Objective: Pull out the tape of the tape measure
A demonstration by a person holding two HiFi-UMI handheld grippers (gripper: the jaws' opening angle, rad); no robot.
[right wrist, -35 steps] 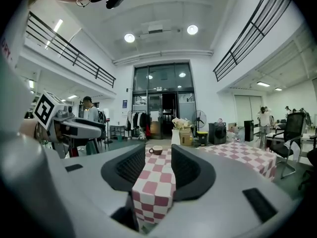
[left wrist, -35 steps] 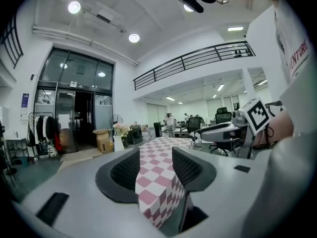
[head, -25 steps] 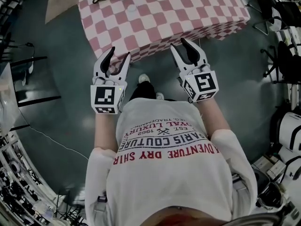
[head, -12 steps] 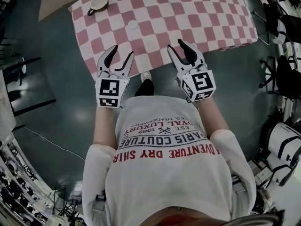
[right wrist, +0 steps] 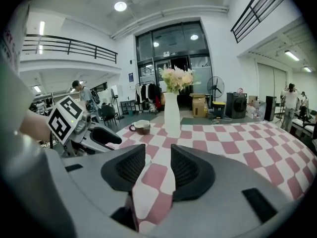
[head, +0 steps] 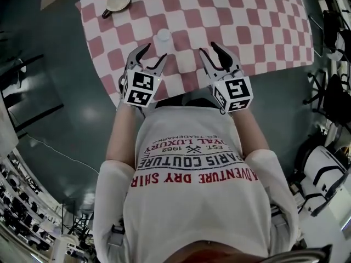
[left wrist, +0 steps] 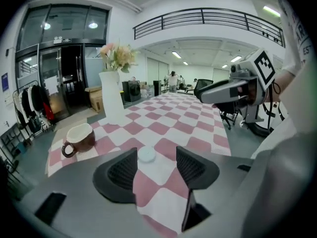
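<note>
My left gripper (head: 153, 55) has just opened its fingers wider, empty, near the white tape measure (head: 163, 35) on the checked worktop (head: 247, 15). My right gripper (head: 211, 52) has its fingers apart, empty.

open lab hall, mezzanine railing (left wrist: 208, 18), glass entrance doors (right wrist: 171, 46)

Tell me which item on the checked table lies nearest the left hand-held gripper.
The small round white disc, just ahead of the left hand-held gripper; the mug sits much farther off.

The small round white tape measure (head: 163, 35) lies flat on the checked tablecloth (head: 247, 15), untouched.
</note>
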